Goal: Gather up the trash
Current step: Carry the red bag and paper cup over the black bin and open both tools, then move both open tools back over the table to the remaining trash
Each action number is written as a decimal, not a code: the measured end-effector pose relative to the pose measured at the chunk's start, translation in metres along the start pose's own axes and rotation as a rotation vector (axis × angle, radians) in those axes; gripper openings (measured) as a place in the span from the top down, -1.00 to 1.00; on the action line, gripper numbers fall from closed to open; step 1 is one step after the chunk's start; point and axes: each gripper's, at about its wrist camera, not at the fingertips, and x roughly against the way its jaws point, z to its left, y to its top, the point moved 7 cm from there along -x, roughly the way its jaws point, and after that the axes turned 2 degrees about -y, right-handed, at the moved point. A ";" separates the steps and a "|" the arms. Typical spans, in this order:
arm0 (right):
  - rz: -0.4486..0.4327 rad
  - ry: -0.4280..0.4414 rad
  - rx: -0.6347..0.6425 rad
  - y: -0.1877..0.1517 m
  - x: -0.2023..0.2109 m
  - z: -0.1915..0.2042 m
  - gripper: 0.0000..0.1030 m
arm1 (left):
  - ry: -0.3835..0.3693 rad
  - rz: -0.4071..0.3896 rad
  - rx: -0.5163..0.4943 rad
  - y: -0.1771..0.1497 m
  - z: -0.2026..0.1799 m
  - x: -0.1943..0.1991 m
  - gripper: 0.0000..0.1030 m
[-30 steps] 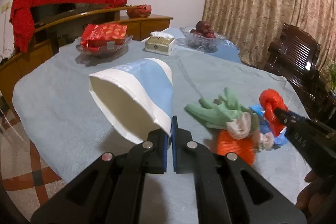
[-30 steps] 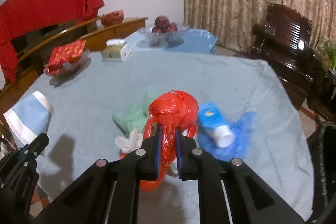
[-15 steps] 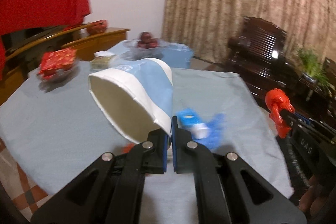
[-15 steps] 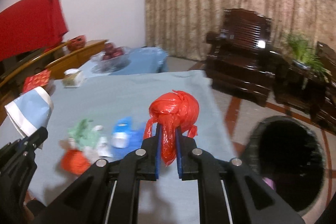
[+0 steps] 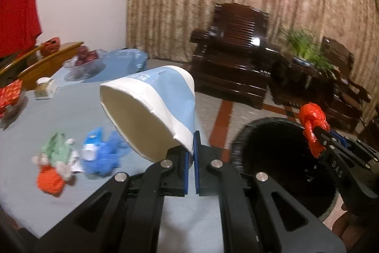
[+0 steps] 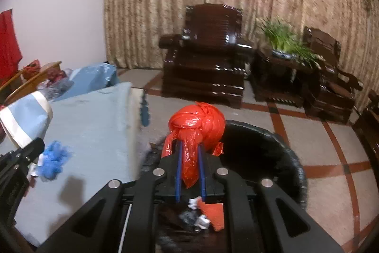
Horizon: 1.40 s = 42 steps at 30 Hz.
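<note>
On the left, the table under its pale blue cloth carries the rest of the litter: an orange wad, a green scrap and a blue wrapper, bunched close together. All look light, soft and crushable, best pinched at a fold or bulge. Over them the left gripper has its jaws nearly closed on the edge of a paper bag, blue and white, mouth gaping toward the camera; it looks thin, stiff enough to hold its shape and easily torn at the rim. Further right, the right gripper is clamped on the tail of a knotted red plastic bag, slippery-looking and almost weightless, hanging over the black bin. Only the right camera shows scraps already lying inside that bin, while only the left one shows the whole pile on the table.
</note>
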 end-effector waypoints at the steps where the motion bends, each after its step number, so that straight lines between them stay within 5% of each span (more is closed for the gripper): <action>1: 0.004 -0.014 -0.008 -0.001 -0.004 -0.013 0.77 | -0.009 0.006 -0.005 -0.001 -0.010 -0.004 0.94; 10: 0.040 -0.085 -0.075 -0.011 -0.036 -0.101 0.77 | -0.146 0.047 -0.076 -0.014 -0.108 -0.033 0.91; 12: 0.066 -0.086 -0.089 -0.017 -0.045 -0.114 0.71 | -0.189 0.064 -0.104 -0.022 -0.128 -0.042 0.68; 14: 0.064 -0.106 -0.107 -0.019 -0.048 -0.128 0.60 | -0.187 0.068 -0.133 -0.028 -0.140 -0.048 0.17; 16: 0.061 -0.118 -0.118 -0.020 -0.049 -0.138 0.32 | -0.188 0.067 -0.153 -0.032 -0.145 -0.050 0.09; 20: 0.064 -0.123 -0.133 -0.024 -0.051 -0.144 0.20 | -0.173 0.077 -0.163 -0.035 -0.140 -0.053 0.09; 32: 0.026 -0.041 -0.090 -0.013 -0.026 -0.074 0.15 | 0.012 0.047 -0.050 -0.023 -0.016 -0.020 0.00; 42: -0.004 0.075 0.009 -0.006 0.003 0.027 0.11 | 0.162 0.021 0.061 -0.027 0.101 0.021 -0.04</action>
